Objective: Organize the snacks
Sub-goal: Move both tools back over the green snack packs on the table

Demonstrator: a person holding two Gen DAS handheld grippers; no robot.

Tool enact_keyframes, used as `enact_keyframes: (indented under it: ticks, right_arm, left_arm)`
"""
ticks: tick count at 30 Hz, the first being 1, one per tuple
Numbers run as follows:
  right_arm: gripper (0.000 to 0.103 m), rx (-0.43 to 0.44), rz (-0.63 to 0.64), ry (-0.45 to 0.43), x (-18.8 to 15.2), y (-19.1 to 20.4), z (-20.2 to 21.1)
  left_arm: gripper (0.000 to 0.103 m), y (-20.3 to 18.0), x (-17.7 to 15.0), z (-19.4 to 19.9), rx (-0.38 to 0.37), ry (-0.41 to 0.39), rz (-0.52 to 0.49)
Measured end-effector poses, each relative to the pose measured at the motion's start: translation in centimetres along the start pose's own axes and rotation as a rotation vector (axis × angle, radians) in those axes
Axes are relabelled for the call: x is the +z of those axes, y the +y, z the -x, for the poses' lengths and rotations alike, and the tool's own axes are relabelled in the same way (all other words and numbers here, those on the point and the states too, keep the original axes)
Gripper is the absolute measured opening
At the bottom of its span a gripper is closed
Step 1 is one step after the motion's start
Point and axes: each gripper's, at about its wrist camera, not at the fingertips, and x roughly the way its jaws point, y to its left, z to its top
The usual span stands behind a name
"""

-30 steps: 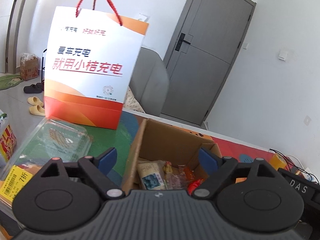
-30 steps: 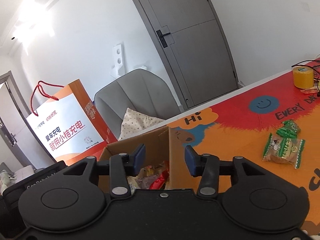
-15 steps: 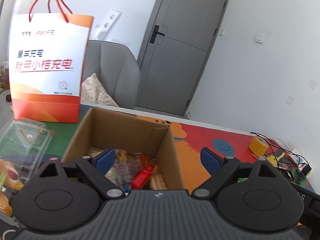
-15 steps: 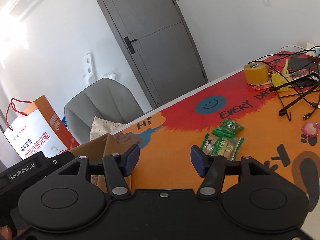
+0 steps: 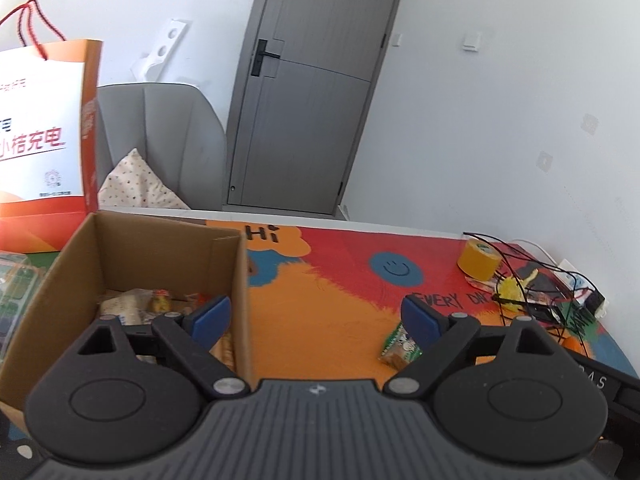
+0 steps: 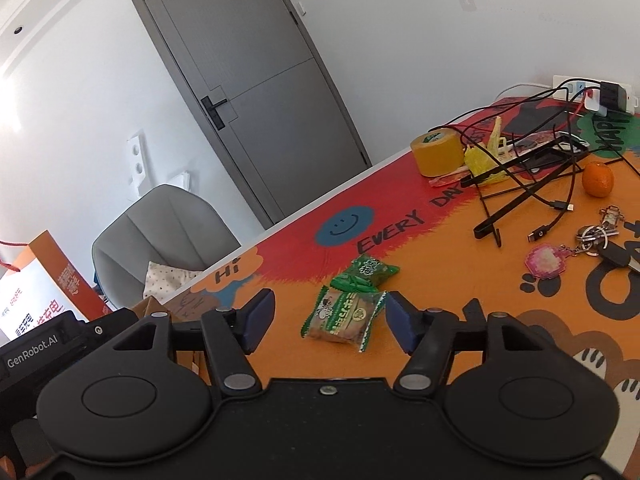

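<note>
Views swung right; snack packet (image 6: 345,314) long axis upright, slightly tilted.

I see the table (image 6: 440,264) under a bright cartoon mat. Ahead of my right tongs lie two green snack packs (image 6: 346,312); farther right, tape roll (image 6: 438,151), orange (image 6: 597,179), keys (image 6: 600,236). Cardboard box (image 5: 236,280) sits left.

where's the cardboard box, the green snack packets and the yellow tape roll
cardboard box (image 5: 240,280): left wrist view, on its right wall.
green snack packets (image 6: 344,314): right wrist view, on the front of the nearer packet.
yellow tape roll (image 6: 438,154): right wrist view, on its outer side.
</note>
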Motion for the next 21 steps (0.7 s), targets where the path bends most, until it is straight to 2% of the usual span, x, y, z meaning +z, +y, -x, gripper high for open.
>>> enact_keyframes:
  ticks: [4,11,15,21]
  right_arm:
    - [0.068,-0.008,-0.021,-0.006,0.3,-1.3,0.0]
    - [0.069,-0.018,-0.072,0.005,0.6,-3.7,-0.6]
    - [0.081,-0.023,-0.09,0.005,0.6,-4.7,-0.8]
    - [0.087,-0.012,-0.128,0.015,0.8,-6.2,-1.5]
  left_arm:
    - [0.091,-1.5,-0.4,-1.3,-0.015,0.035,-0.027]
    - [0.097,-3.6,-1.4,-4.1,-0.026,0.106,-0.066]
    - [0.097,-4.7,-1.9,-5.6,-0.036,0.143,-0.098]
    - [0.098,-6.9,-2.8,-7.6,-0.042,0.17,-0.155]
